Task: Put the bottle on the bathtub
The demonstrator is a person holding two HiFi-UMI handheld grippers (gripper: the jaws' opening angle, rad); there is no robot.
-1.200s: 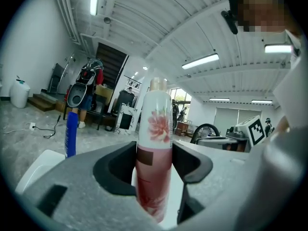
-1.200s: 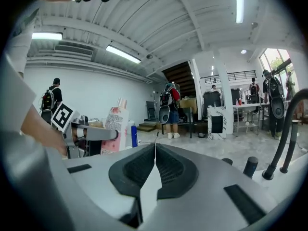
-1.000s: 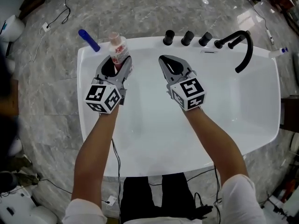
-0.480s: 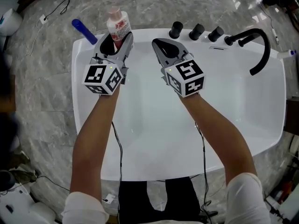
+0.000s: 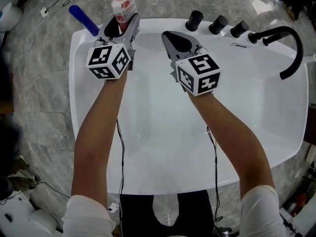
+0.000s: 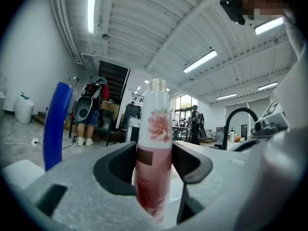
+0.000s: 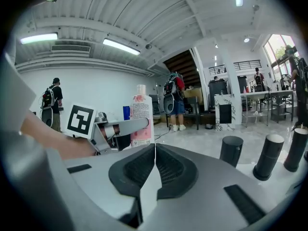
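Observation:
A pink-and-white bottle (image 5: 123,9) with a flower print stands upright between the jaws of my left gripper (image 5: 121,24), which is shut on it at the far left rim of the white bathtub (image 5: 79,83). In the left gripper view the bottle (image 6: 154,153) fills the gap between both jaws. In the right gripper view the bottle (image 7: 141,115) shows to the left, held by the other gripper. My right gripper (image 5: 175,39) hovers over the tub's far side, shut with nothing in it; its jaws meet in the right gripper view (image 7: 154,150).
A blue stick-like object (image 5: 83,19) lies at the tub's far left corner. Three black knobs (image 5: 217,24) and a black curved faucet (image 5: 286,48) stand along the far rim. Cables run over the grey marble floor (image 5: 39,83). People stand in the background.
Both grippers have moved farther toward the tub's back rim, the left one carrying the bottle with it. The right gripper stays shut and empty.

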